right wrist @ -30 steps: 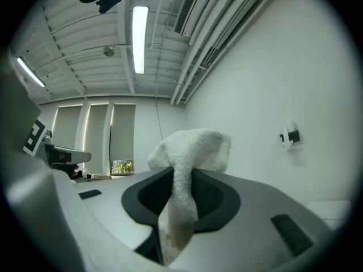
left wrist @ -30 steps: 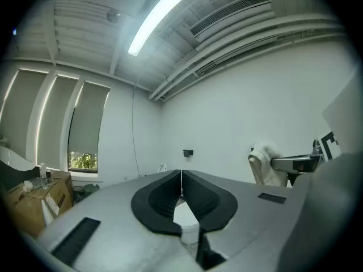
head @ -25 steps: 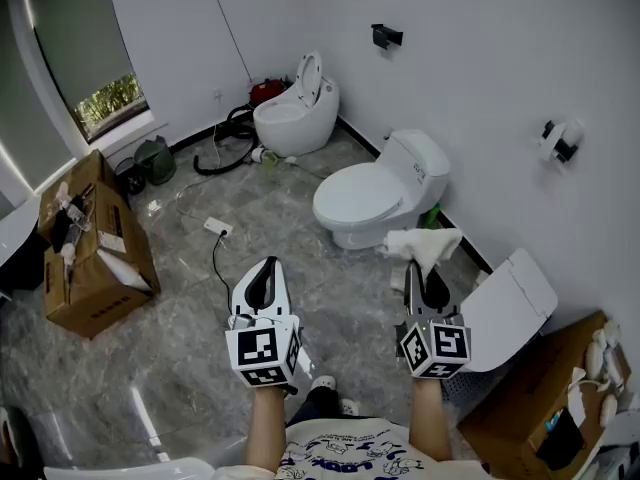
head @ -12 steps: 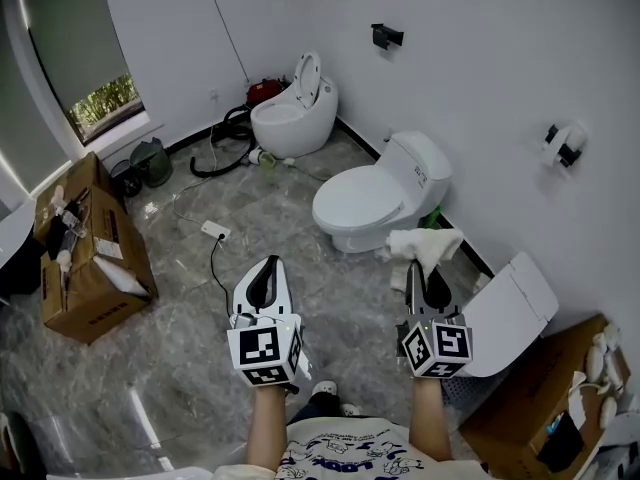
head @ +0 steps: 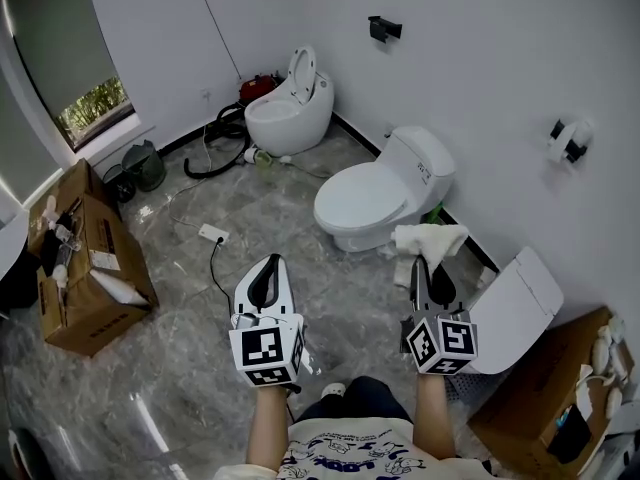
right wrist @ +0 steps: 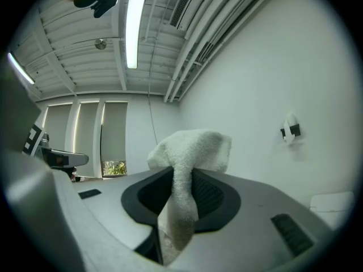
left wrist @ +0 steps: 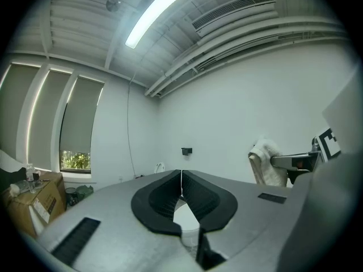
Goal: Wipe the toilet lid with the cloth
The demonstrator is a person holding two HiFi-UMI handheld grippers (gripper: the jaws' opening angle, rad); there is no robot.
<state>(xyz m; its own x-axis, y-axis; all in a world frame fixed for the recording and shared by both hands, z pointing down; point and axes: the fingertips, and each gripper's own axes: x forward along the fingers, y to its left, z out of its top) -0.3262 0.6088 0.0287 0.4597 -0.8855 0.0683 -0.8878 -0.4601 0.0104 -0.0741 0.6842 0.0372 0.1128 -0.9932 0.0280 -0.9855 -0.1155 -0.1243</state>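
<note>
**Cloth gripped, lid not yet reached**

Looks like the approach step, with no wiping under way. Grips the cloth (head: pixel 428 240) in the right gripper (head: pixel 428 266), up in the air just short of the toilet (head: pixel 400 183), at its near right. Holds the left gripper (head: pixel 268 266) pressed together on nothing, well short of the toilet, to its near left. Finds the lid (head: pixel 362 196) down, bare and untouched.

Calls next, probably, for carrying the cloth forward and down onto the lid, pressing the loose end flat, then sweeping across. Needs a step or lean in first, with both grippers well apart from the toilet.

Shows open cardboard boxes (head: pixel 75 308) far left of the toilet, holding loose odds and ends too small to name. Shows another box (head: pixel 520 418) to its near right, with white items at the edge and something dark inside.
</note>
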